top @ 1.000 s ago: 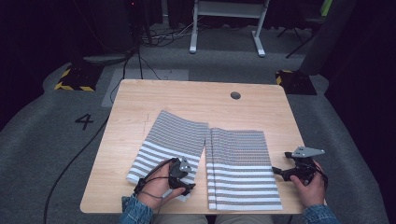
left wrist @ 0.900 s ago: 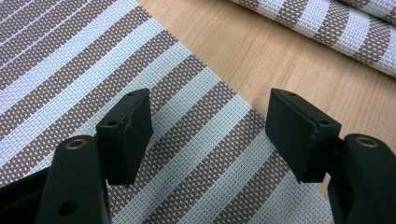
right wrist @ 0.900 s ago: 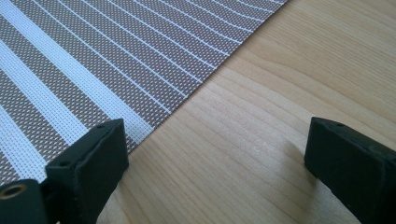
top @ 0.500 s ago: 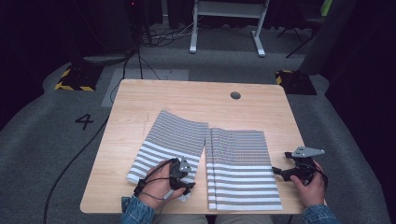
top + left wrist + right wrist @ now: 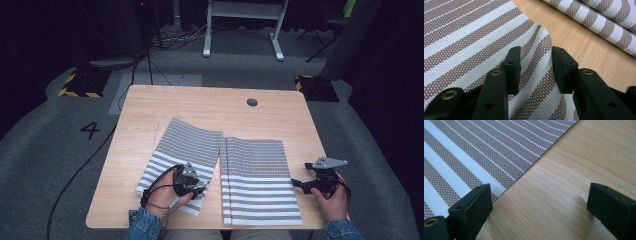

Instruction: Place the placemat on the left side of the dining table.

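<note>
Pinching left placemat (image 5: 474, 37) corner, left gripper (image 5: 534, 66) fingers just closing on raised fold | right gripper (image 5: 539, 202) released over surface (image 5: 564, 182) | I'd clamp fully before lifting.

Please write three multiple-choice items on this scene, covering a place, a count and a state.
1. Where does the left tool work?
A. on the left placemat's near corner
B. at the table's far edge
C. on the floor

2. How many striped placemats lie on the table?
A. one
B. two
C. four

3. How do the right tool's jaws stand?
A. shut on cloth
B. wide open over bare wood
C. holding a cup

Key: 1 A, the mat's raised fold sits between its jaws, which have just been closing; 2 B, the right placemat lies beside the left one; 3 B, nothing lies between them.
</note>
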Demonstrator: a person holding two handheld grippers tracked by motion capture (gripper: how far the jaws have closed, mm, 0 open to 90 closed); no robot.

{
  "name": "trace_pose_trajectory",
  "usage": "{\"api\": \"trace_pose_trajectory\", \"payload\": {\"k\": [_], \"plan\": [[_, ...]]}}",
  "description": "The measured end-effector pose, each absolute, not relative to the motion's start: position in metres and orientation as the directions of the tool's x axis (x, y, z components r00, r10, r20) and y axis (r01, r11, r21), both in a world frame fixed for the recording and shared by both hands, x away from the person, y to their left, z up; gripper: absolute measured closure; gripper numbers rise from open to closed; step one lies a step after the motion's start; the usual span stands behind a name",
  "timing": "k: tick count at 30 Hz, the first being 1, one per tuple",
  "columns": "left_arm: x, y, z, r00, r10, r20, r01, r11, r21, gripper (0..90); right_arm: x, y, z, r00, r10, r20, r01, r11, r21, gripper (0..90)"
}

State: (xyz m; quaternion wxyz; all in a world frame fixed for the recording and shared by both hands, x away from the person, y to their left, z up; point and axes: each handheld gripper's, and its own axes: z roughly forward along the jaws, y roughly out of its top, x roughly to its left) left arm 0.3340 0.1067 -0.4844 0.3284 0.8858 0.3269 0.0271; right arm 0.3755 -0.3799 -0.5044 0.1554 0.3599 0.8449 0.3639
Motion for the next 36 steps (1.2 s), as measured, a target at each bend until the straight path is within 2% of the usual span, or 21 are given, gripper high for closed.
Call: {"api": "trace_pose_trajectory", "payload": {"k": [4,8,15,21,30,36], "plan": [[0.336,0.109,-0.481,0.78,0.606,-0.157,0.549,-0.541,0.637,80.2,0.376,-0.38,-0.504,-0.693,0.721,-0.001,0.495,0.476,0.727,6.5],[0.336,0.113,-0.475,0.787,0.601,-0.136,0.517,-0.524,0.677,84.0,0.376,-0.38,-0.504,-0.693,0.721,-0.001,0.495,0.476,0.727,6.5],[0.337,0.137,-0.447,0.783,0.604,-0.15,0.455,-0.392,0.799,85.4,0.376,-0.38,-0.504,-0.693,0.721,-0.001,0.495,0.476,0.727,6.5],[0.337,0.171,-0.424,0.739,0.657,-0.148,0.394,-0.244,0.886,86.0,0.376,-0.38,-0.504,-0.694,0.72,-0.001,0.494,0.477,0.727,6.6],[0.344,0.221,-0.415,0.633,0.755,-0.17,0.352,-0.086,0.932,86.0,0.376,-0.38,-0.504,-0.692,0.722,-0.001,0.495,0.475,0.728,6.8],[0.342,0.256,-0.415,0.509,0.841,-0.182,0.337,0.0,0.942,85.7,0.376,-0.38,-0.504,-0.692,0.722,-0.001,0.495,0.475,0.728,6.9]]}}
